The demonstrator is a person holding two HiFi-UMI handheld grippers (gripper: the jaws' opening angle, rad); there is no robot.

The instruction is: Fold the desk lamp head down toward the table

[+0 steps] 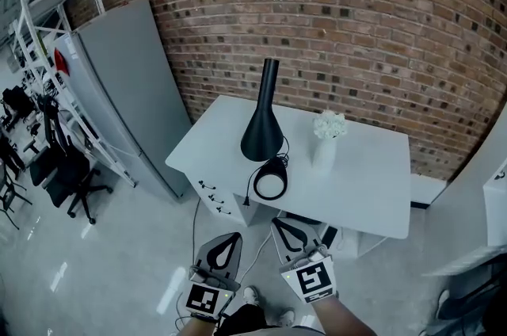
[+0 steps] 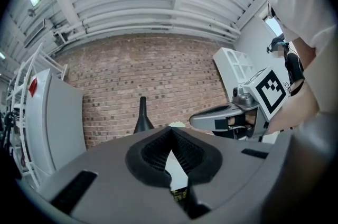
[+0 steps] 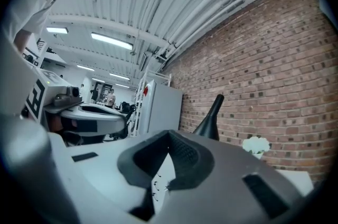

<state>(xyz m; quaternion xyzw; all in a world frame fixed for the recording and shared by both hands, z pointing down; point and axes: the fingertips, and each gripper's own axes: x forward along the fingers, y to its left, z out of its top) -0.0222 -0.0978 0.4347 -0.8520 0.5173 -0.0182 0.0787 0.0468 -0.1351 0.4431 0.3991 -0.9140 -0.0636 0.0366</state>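
A black desk lamp point(image 1: 263, 120) stands on the white table point(image 1: 372, 184), its cone body and thin neck upright. Its round head point(image 1: 270, 180), white inside a black ring, hangs at the table's front edge, with a black cable beside it. Both grippers are low in the head view, short of the table and pointing at it. My left gripper point(image 1: 232, 236) is shut and holds nothing, and my right gripper point(image 1: 280, 223) is the same. In the left gripper view the lamp neck point(image 2: 142, 114) rises beyond the shut left gripper point(image 2: 170, 131). The right gripper view shows the lamp point(image 3: 211, 120) past the right gripper point(image 3: 170, 134).
A white vase of white flowers point(image 1: 327, 136) stands on the table right of the lamp. A grey cabinet point(image 1: 127, 89) stands left of the table against the brick wall point(image 1: 356, 25). White drawers point(image 1: 218, 200) sit under the table. Office chairs point(image 1: 71, 176) are at far left.
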